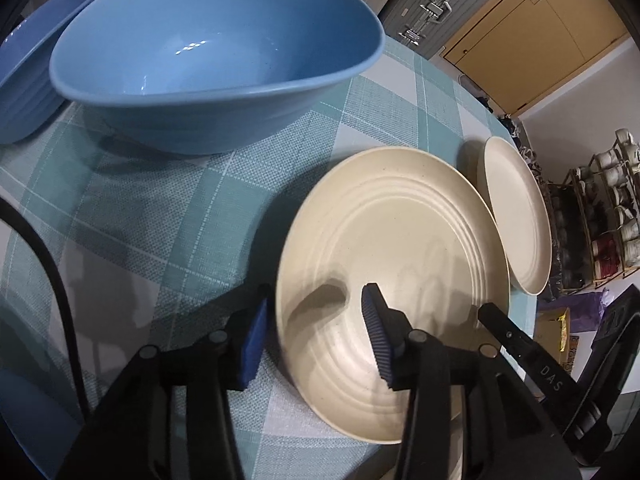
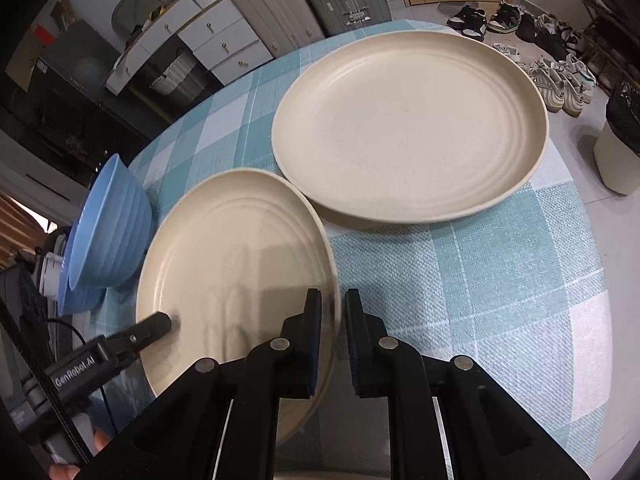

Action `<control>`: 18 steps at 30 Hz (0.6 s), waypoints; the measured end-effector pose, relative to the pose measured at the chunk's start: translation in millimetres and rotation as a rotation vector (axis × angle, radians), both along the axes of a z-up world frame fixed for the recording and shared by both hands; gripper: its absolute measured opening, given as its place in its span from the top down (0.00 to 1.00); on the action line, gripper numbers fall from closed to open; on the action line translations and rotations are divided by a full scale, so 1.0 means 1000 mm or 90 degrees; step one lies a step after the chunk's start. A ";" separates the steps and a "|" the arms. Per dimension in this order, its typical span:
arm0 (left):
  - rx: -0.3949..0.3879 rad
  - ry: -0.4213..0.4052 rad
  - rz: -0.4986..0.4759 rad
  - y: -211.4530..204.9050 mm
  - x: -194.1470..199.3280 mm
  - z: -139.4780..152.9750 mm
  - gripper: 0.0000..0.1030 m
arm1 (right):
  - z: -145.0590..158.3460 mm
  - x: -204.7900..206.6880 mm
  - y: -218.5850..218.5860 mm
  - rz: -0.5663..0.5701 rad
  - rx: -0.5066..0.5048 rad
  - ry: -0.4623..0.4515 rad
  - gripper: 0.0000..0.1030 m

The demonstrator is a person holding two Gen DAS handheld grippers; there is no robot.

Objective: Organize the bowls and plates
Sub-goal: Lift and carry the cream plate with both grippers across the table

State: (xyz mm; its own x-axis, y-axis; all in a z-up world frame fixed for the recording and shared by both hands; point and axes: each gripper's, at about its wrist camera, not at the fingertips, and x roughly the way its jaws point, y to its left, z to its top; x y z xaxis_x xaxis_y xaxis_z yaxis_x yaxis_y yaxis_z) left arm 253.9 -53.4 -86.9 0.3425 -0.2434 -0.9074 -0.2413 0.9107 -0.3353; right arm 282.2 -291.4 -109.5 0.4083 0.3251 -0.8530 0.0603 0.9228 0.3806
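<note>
Teal-and-white checked cloth is covering the desk [image 2: 500, 280], where cream plates and blue bowls are sitting. Taking the nearer cream plate [image 2: 236, 264] as the landmark: a larger blue bowl [image 1: 208, 60] is standing beyond it on the cloth, with a second blue bowl [image 1: 36, 60] just beside that one at the desk's far edge. A second cream plate [image 2: 408, 120] is lying flat just beside the landmark plate, on its other side. The landmark plate itself is tilting, one rim raised. The right gripper [image 2: 334, 344] is clamping its fingers on that plate's near rim. The left gripper [image 1: 316, 340] is straddling the opposite rim, fingers apart, one over the plate's face and one outside, neither pressing.
</note>
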 end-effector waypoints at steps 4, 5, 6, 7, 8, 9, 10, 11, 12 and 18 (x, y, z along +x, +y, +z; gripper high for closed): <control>0.026 -0.004 -0.008 -0.006 0.005 0.000 0.55 | 0.000 0.005 0.004 0.006 -0.007 0.004 0.88; 0.026 -0.008 -0.004 -0.006 0.006 0.000 0.56 | 0.000 0.005 0.005 0.006 -0.008 0.003 0.88; 0.025 -0.010 -0.001 -0.006 0.006 0.000 0.57 | 0.000 0.006 0.007 0.006 -0.010 0.002 0.88; 0.029 -0.008 -0.002 -0.006 0.006 0.000 0.58 | 0.000 0.006 0.007 0.005 -0.012 0.001 0.88; 0.040 -0.005 -0.006 -0.008 0.006 0.000 0.60 | 0.000 0.005 0.008 0.004 -0.014 -0.003 0.90; 0.052 -0.003 -0.010 -0.011 0.007 0.000 0.63 | 0.000 0.004 0.009 0.004 -0.016 -0.006 0.90; 0.059 -0.003 -0.012 -0.012 0.007 0.000 0.63 | 0.000 0.002 0.009 0.003 -0.013 -0.010 0.91; 0.063 -0.003 -0.015 -0.012 0.007 0.000 0.66 | 0.001 0.000 0.008 -0.002 -0.010 -0.019 0.92; 0.071 0.001 -0.016 -0.013 0.007 0.001 0.68 | 0.002 -0.002 0.007 -0.007 -0.003 -0.024 0.93; 0.078 0.003 -0.006 -0.007 0.002 0.000 0.78 | 0.008 -0.006 0.004 -0.002 0.005 -0.028 0.94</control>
State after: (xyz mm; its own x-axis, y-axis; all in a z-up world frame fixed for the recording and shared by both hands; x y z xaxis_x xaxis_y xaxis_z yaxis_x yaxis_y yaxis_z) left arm 255.8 -60.2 -86.6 0.3357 -0.1342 -0.9324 -0.2342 0.9468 -0.2206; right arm 276.0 -287.6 -101.8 0.4457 0.3300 -0.8321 0.0458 0.9199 0.3894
